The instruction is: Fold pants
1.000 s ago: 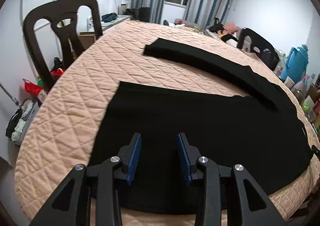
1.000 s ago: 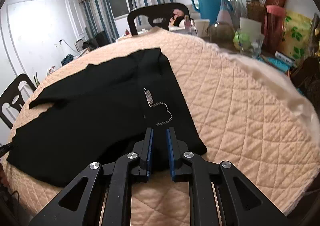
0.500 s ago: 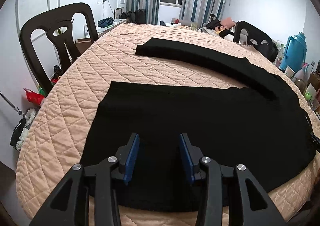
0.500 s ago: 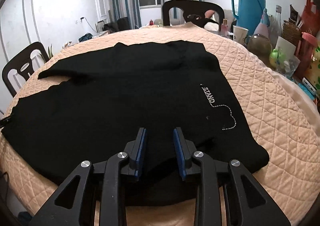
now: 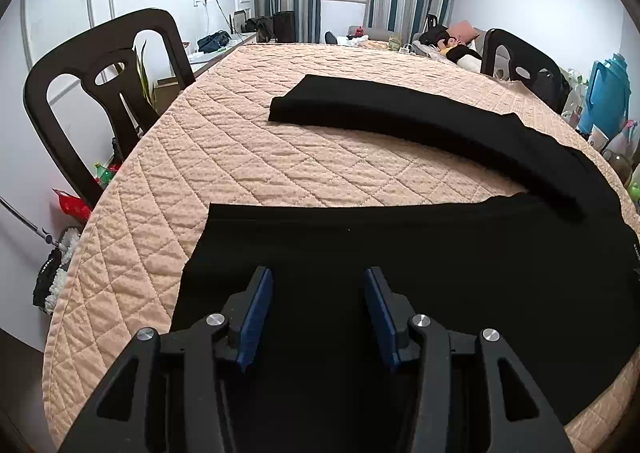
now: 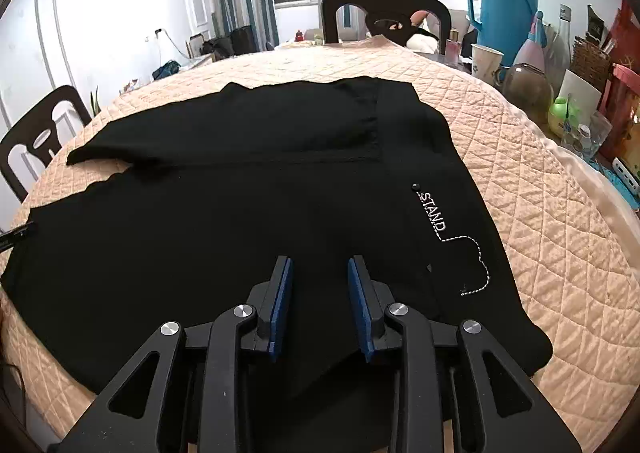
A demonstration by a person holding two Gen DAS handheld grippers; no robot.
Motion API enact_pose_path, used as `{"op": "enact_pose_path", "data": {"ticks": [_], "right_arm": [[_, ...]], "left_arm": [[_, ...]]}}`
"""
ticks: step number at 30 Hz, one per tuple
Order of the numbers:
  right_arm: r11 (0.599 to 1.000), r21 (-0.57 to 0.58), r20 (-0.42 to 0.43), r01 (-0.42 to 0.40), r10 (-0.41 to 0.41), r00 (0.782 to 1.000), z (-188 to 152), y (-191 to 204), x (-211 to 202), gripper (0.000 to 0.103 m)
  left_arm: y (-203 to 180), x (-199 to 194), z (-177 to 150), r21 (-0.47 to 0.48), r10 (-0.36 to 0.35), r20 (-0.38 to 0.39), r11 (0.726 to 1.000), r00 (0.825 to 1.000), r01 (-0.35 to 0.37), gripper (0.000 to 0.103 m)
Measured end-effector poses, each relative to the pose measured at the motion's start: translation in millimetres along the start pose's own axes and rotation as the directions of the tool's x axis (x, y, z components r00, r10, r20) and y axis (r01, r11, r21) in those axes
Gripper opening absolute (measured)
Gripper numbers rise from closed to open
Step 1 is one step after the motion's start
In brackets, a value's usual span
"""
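Quilted peach surface [image 5: 240,157] carries the black pants [image 6: 240,213], legs running toward nine o'clock; left claw [image 5: 318,313] nearer the hems, right claw [image 6: 318,305] nearer the waist, both just opening, empty.

The one word I can read is "STAND", stitched in white capitals on the black pants [image 6: 248,213], over toward three o'clock from the middle of the cloth in the right wrist view. The letters run slantwise, from a small dark stud at their eleven o'clock end down toward five o'clock, and a white dashed line of stitching carries on from the last letter in a wavy path. In the left wrist view there is a tiny white mark on the pants [image 5: 440,273] at the far three o'clock edge, too small to read. The bottles and packets beyond the quilted table cover [image 6: 540,213] show no print I can make out.
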State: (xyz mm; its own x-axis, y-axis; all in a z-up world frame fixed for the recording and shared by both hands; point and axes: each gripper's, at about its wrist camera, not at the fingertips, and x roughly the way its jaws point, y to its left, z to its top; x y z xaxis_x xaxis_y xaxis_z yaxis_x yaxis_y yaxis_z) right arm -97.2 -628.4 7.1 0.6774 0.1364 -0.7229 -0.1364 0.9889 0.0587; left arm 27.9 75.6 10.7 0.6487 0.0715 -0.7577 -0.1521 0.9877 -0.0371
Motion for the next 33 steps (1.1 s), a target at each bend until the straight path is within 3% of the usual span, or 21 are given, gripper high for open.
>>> {"op": "enact_pose_path", "data": {"ticks": [7, 14, 15, 17, 19, 24, 27, 33], "right_arm": [[0.999, -0.018, 0.001, -0.038, 0.038, 0.999, 5.0, 7.5, -6.3, 0.030], [0.993, -0.079, 0.012, -0.091, 0.093, 0.996, 32.3, 26.7, -5.5, 0.031], [0.990, -0.088, 0.003, -0.109, 0.110, 0.994, 38.1, 30.1, -3.7, 0.032], [0.983, -0.103, -0.006, -0.153, 0.153, 0.988, 52.4, 36.2, 0.8, 0.046], [0.979, -0.119, -0.009, -0.168, 0.168, 0.986, 69.2, 41.5, 6.9, 0.047], [0.974, -0.112, -0.046, -0.197, 0.193, 0.980, 113.3, 45.9, 42.2, 0.047], [0.980, -0.108, -0.080, -0.165, 0.157, 0.984, 137.4, 47.8, 73.2, 0.047], [0.990, -0.112, -0.139, -0.091, 0.075, 0.987, 179.5, 50.1, 128.8, 0.047]], "left_arm": [[-10.2, -9.5, -1.0, 0.017, -0.027, 0.009, 0.999, 1.000, 0.027, 0.051], [-29.2, -13.9, 18.5, 0.079, -0.043, 0.019, 0.996, 0.999, 0.041, 0.051], [-34.5, -14.1, 25.7, 0.100, -0.048, 0.023, 0.994, 0.999, 0.046, 0.051], [-43.1, -12.7, 39.7, 0.137, -0.056, 0.035, 0.989, 0.998, 0.050, 0.054], [-50.6, -8.0, 56.1, 0.157, -0.065, 0.047, 0.986, 0.997, 0.057, 0.057], [-70.6, 24.5, 100.2, 0.181, -0.108, 0.023, 0.978, 0.994, 0.102, 0.059], [-80.9, 50.8, 124.6, 0.175, -0.113, -0.001, 0.978, 0.994, 0.111, 0.060], [-106.5, 113.2, 163.2, 0.200, -0.042, -0.057, 0.978, 0.998, 0.053, 0.066]]}}
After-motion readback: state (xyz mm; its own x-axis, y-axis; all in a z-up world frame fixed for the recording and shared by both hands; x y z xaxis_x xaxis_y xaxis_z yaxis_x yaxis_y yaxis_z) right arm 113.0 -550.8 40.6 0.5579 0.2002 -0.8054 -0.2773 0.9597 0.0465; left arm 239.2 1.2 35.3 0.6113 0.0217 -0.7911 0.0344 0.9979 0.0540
